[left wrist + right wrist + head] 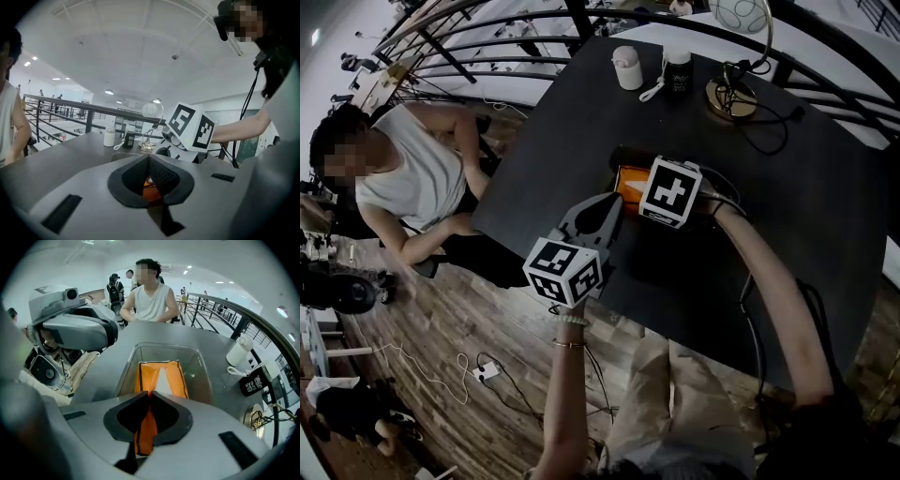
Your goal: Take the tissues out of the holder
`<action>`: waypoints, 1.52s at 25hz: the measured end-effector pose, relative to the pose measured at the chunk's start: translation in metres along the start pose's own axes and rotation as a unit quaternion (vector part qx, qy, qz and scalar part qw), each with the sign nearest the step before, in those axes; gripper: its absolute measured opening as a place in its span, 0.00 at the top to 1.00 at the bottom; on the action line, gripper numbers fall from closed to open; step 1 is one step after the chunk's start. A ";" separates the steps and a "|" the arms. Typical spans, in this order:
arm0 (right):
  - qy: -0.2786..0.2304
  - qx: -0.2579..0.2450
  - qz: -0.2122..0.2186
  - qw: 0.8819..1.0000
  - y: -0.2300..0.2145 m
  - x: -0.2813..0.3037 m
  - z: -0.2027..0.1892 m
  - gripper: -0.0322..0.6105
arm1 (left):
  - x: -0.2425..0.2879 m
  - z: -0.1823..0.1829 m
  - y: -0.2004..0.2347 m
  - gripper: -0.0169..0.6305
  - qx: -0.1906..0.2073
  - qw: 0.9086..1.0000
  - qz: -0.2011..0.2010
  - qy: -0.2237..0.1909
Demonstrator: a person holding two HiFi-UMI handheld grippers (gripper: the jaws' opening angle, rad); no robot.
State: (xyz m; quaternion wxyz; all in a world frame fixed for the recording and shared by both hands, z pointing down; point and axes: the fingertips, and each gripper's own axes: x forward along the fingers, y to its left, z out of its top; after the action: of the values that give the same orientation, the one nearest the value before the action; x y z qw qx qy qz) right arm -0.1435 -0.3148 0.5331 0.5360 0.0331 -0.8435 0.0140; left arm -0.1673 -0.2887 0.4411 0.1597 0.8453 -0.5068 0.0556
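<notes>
An orange tissue pack (159,373) lies in a clear holder (197,363) on the dark table (787,187). My right gripper (149,397) is shut on the pack's near end, and an orange flap hangs down between its pads. In the head view the pack (628,178) shows just left of the right gripper's marker cube (672,191). My left gripper (605,214) is shut, its tips at the holder's near side. In the left gripper view its jaws (149,158) meet, and orange shows through the hollow under them. Whether they pinch the clear wall I cannot tell.
At the table's far end stand a white canister (627,67), a black cup (679,72) and a lamp with a brass base (730,98) and cable. A person in a white top (412,178) sits at the table's left edge. A railing runs behind.
</notes>
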 end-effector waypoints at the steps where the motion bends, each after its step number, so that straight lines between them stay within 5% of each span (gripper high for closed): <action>1: 0.001 -0.004 0.000 1.000 0.000 0.001 0.000 0.91 | -0.001 -0.002 0.000 0.96 -0.001 1.000 0.000 0.001; 21: -0.123 0.090 -0.023 0.988 -0.017 -0.055 0.025 0.93 | -0.031 0.026 0.002 0.96 0.016 0.999 0.004 -0.028; 38: -0.232 0.090 -0.035 0.968 0.016 -0.152 0.052 0.93 | -0.064 0.064 -0.031 0.96 0.057 0.996 -0.006 -0.067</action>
State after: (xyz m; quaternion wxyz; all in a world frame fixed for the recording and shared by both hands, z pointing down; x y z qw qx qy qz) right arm -0.1278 -0.2955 0.3737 0.3203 0.1130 -0.9384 0.0634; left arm -0.1748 -0.2423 0.3576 0.0775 0.8577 -0.5076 0.0264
